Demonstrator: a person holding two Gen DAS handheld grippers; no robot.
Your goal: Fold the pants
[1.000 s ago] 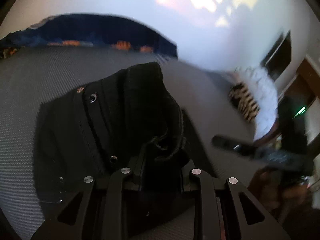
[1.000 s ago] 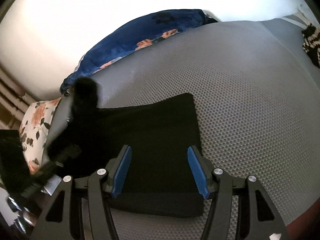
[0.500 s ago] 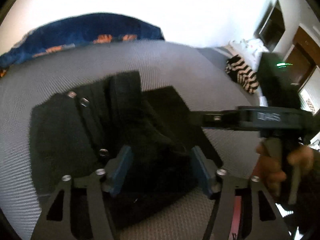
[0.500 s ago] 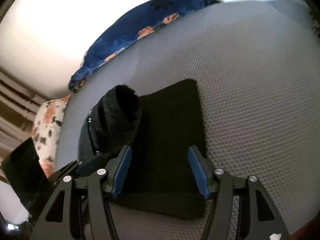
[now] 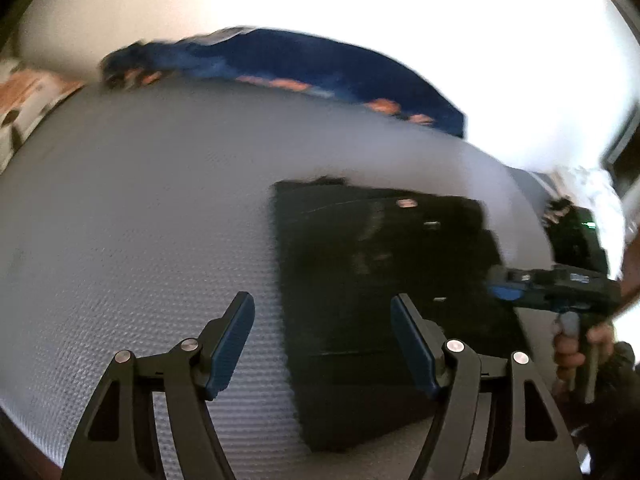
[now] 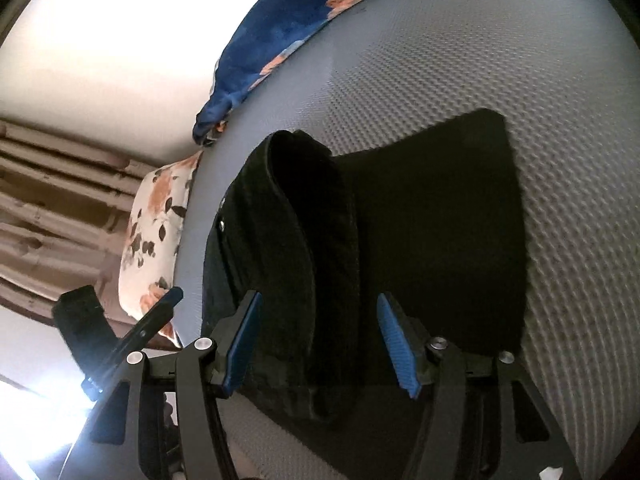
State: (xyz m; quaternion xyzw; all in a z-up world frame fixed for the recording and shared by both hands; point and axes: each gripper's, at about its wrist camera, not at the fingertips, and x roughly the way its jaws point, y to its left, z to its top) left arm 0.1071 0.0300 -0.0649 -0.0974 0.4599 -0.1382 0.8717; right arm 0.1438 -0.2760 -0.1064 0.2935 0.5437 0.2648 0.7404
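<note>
My left gripper (image 5: pixel 322 338) stands wide apart and holds nothing; its jaws have just been opening, and between its blue pads I see only the grey textured mattress (image 5: pixel 132 216) and the near left edge of the black pants (image 5: pixel 384 280). The pants lie folded flat ahead and to the right of my left fingertips, with the inner face of the right-hand pad over their edge but clear of the cloth. A small tag shows on the far part of the pants, too blurred to read.

My right gripper (image 6: pixel 320 340) is partly open and grips nothing. In the right wrist view the pants (image 6: pixel 440 240) lie under and ahead of its fingers, a rolled fold of cloth rising just ahead of the left pad; metal studs dot the fabric left of that fold.

Beyond both grippers a blue floral blanket (image 6: pixel 288 16) lies at the mattress's far edge. Left of my right fingers sits a white floral pillow (image 6: pixel 156 224). No container is in view.
</note>
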